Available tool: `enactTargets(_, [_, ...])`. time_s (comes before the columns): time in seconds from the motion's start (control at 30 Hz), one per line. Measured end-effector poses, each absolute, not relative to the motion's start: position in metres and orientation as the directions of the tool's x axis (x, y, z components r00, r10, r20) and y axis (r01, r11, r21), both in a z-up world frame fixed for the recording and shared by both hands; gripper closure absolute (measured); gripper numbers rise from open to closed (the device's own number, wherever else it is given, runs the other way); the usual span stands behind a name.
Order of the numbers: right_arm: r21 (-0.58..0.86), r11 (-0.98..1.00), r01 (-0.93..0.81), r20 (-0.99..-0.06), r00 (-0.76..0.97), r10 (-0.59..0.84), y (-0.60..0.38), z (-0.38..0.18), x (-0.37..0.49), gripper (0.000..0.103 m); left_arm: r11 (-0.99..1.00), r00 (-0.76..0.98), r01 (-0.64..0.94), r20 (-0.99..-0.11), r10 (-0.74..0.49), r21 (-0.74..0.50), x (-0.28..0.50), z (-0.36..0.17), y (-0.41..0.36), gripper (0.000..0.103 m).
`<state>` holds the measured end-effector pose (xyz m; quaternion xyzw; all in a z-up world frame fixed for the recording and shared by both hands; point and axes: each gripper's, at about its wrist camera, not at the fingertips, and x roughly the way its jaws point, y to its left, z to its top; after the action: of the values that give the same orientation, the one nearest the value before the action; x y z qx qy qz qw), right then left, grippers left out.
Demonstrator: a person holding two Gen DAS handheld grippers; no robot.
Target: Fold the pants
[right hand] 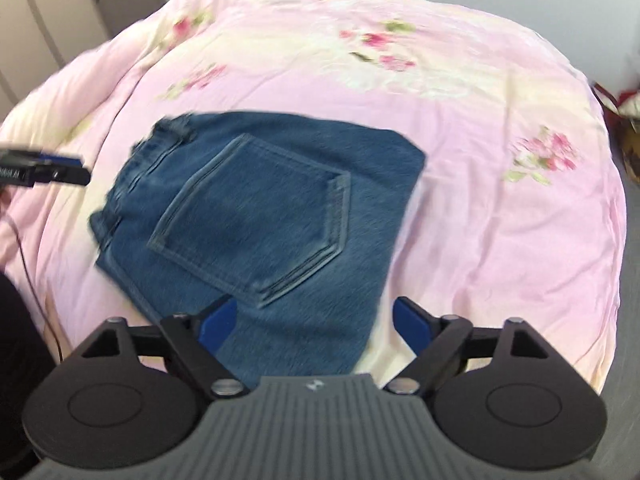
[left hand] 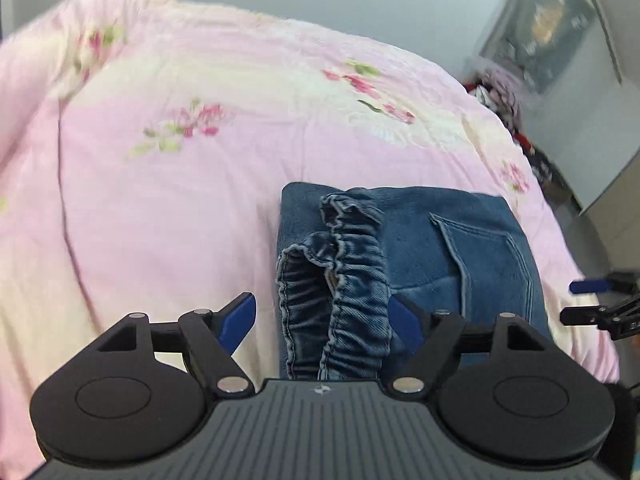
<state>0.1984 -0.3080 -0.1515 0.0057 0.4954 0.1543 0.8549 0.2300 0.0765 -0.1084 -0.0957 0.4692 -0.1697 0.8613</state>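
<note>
Though the folded blue denim pants (right hand: 260, 216) lay compact on the pink floral bed quilt (right hand: 500, 240), both hand-held grippers, left (left hand: 322, 318) and right (right hand: 308, 326), hovered wide open and empty; I judged the ruffled elastic waistband (left hand: 336, 280) beside the back pocket (right hand: 248, 220) might spring loose.

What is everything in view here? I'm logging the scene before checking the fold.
Folded blue denim pants: one, blue, lying on the bed cover, back pocket up, elastic waistband bunched at the left gripper's end.
Pink floral quilted bed cover: one, pink and cream with pink flowers, under the pants.
Dark framed picture: one, dark, blurred, on the wall at upper right of the left wrist view.
Red, white and black clutter: number unclear, beside the bed's far right edge.
Left gripper: one, black with blue pads, open, waistband between its fingers.
Right gripper: one, black with blue pads, open, over the pants' near edge.
</note>
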Motion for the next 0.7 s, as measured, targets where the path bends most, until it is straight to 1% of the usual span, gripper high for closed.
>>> enactTargets(0.07, [0.224, 0.958, -0.177, -0.845, 0.455, 0.282, -0.319, -0.164, 0.211, 0.02, 0.892, 0.45, 0.163, -0.773, -0.447, -0.422, 0.243, -0.128, 0.083, 0.014])
enactTargets(0.13, [0.292, 0.949, -0.116, -0.84, 0.443, 0.313, -0.329, -0.176, 0.224, 0.02, 0.872, 0.439, 0.103, -0.764, -0.472, -0.479, 0.252, -0.145, 0.087, 0.013])
enactTargets(0.2, [0.363, 0.93, -0.064, -0.832, 0.427, 0.354, -0.336, -0.188, 0.238, 0.02, 0.843, 0.455, 0.077, -0.734, -0.505, -0.533, 0.256, -0.155, 0.096, 0.008])
enactTargets(0.37, [0.48, 0.877, 0.019, -0.815, 0.38, 0.438, -0.342, -0.22, 0.257, 0.02, 0.806, 0.462, 0.058, -0.7, -0.544, -0.589, 0.267, -0.172, 0.099, 0.001])
enactTargets(0.5, [0.546, 0.836, 0.048, -0.789, 0.366, 0.494, -0.339, -0.241, 0.266, 0.021, 0.771, 0.432, 0.046, -0.684, -0.589, -0.635, 0.279, -0.188, 0.094, 0.001])
enactTargets(0.67, [0.594, 0.804, 0.04, -0.757, 0.366, 0.541, -0.336, -0.251, 0.274, 0.034, 0.788, 0.429, 0.057, -0.697, -0.574, -0.613, 0.283, -0.196, 0.082, 0.005])
enactTargets(0.7, [0.6, 0.799, 0.04, -0.752, 0.368, 0.547, -0.335, -0.251, 0.275, 0.038, 0.788, 0.431, 0.052, -0.699, -0.572, -0.613, 0.282, -0.195, 0.082, 0.008])
